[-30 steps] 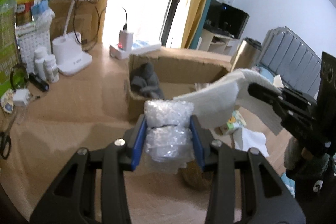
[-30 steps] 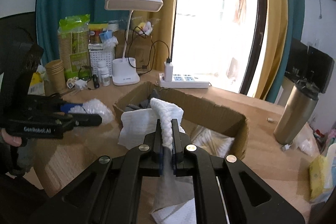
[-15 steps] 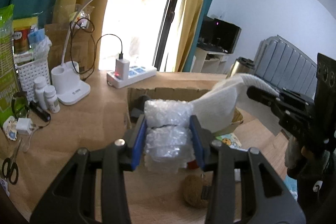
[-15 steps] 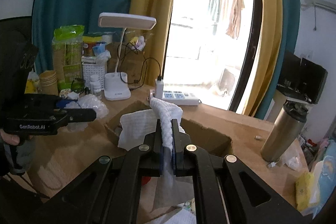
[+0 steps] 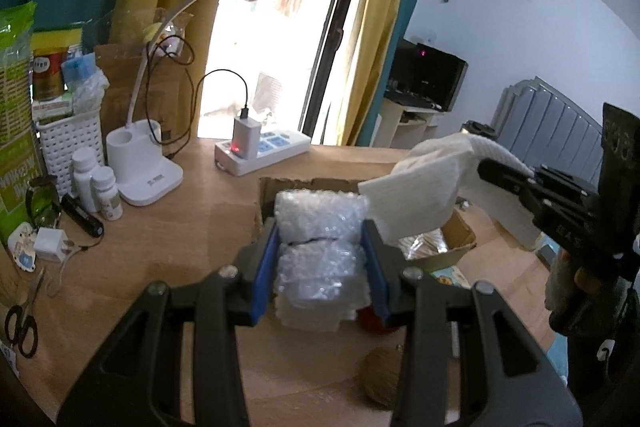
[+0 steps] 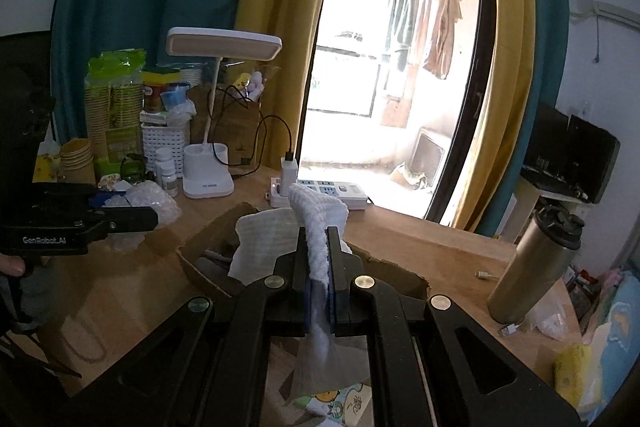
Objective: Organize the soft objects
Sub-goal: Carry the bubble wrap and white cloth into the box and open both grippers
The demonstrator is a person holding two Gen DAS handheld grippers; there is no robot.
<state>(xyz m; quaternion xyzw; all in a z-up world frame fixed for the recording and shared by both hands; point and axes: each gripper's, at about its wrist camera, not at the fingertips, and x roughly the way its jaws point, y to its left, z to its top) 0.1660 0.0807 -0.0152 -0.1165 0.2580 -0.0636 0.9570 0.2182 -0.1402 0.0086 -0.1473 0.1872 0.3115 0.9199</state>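
In the left wrist view my left gripper [image 5: 320,231] is shut on a wad of clear bubble wrap [image 5: 320,251], squeezed between its blue pads. It hangs above the near left corner of an open cardboard box [image 5: 296,185]. To the right, my right gripper [image 5: 486,169] is shut on a white towel [image 5: 416,191], which droops over the box. In the right wrist view the towel [image 6: 316,215] stands up between the closed fingers of the right gripper [image 6: 318,239], above the box [image 6: 200,259]. The left gripper [image 6: 132,209] and the bubble wrap [image 6: 150,199] are at the left there.
A white desk lamp [image 5: 148,171], pill bottles [image 5: 96,183], a basket [image 5: 72,143] and a power strip [image 5: 264,151] stand behind the box. Scissors [image 5: 20,327] lie at the left edge. A brown ball [image 5: 380,375] lies near me. A steel flask [image 6: 532,267] stands right.
Both grippers have risen with their loads still held and now point less steeply down. The box and the desk sit lower in both views.
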